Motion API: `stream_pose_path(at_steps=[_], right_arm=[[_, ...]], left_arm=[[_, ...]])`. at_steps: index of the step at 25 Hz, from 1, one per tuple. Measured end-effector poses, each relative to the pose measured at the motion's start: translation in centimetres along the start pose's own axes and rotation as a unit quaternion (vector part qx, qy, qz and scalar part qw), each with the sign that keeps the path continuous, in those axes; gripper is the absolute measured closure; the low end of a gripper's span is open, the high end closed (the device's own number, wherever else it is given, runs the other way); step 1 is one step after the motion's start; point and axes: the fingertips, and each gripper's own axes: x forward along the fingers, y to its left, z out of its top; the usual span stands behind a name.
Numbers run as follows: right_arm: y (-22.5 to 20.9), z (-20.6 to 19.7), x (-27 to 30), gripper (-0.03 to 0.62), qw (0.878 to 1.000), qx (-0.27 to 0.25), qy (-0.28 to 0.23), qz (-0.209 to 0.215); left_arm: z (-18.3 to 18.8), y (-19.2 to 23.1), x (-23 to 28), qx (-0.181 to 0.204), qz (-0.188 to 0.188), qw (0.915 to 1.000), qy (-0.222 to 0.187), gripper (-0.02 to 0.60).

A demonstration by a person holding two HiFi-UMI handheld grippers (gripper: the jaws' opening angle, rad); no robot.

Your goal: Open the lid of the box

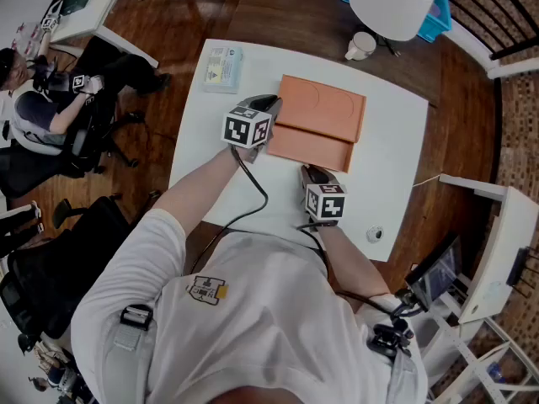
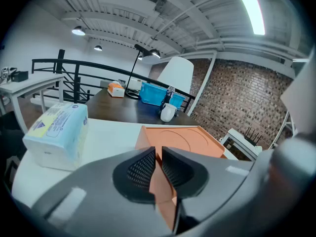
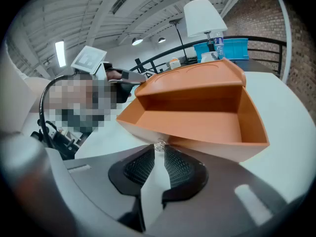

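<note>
A white table (image 1: 396, 150) stood on a wood floor (image 1: 160, 32), with a brick wall (image 2: 247, 98) behind. The left gripper (image 2: 158, 154) had its jaws pressed together on a thin orange wall at the near left corner of the box (image 2: 190, 139); that wall ran down between the pads. The right gripper (image 3: 159, 151) pinched a small clear knob (image 3: 159, 145) at its jaw tips (the knob sat on the front wall of the tray (image 3: 197, 122)); its pads stood only a little apart. The tray stuck out from under the box's flat top toward the person, its inside open to view; the top covered only the rear part. The box lay near the middle of the table, with a gripper at each end of its near side. A tissue pack (image 1: 222, 67) lay by the table's far left corner, apart from the box; a white mug (image 1: 362, 46) stood on a dark table (image 1: 295, 15) beyond, near a white lamp (image 1: 394, 2) and a blue bin (image 2: 153, 93); a seated person (image 1: 38, 112) was at the far left.
</note>
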Motion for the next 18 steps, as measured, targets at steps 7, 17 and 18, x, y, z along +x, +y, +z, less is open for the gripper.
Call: stream_pose_path(at_steps=[7,17,18], right_arm=[[1.6,-3.3,-1.4,0.534,1.0,0.002,0.011,0.004],[0.7,-4.5,-5.0,0.454,0.998,0.024,-0.029,0.041],[0.6,-4.8,-5.7,0.464,0.998,0.02,-0.038,0.045]], left_arm=[[-0.6,-0.1,-0.4,0.003,0.001,1.0,0.002,0.538],[-2.1,-0.6,-5.1,-0.033,0.006,0.999,-0.031,0.538],[-3.1,-0.9,-6.7,-0.045,0.003,0.9984,-0.035,0.538]])
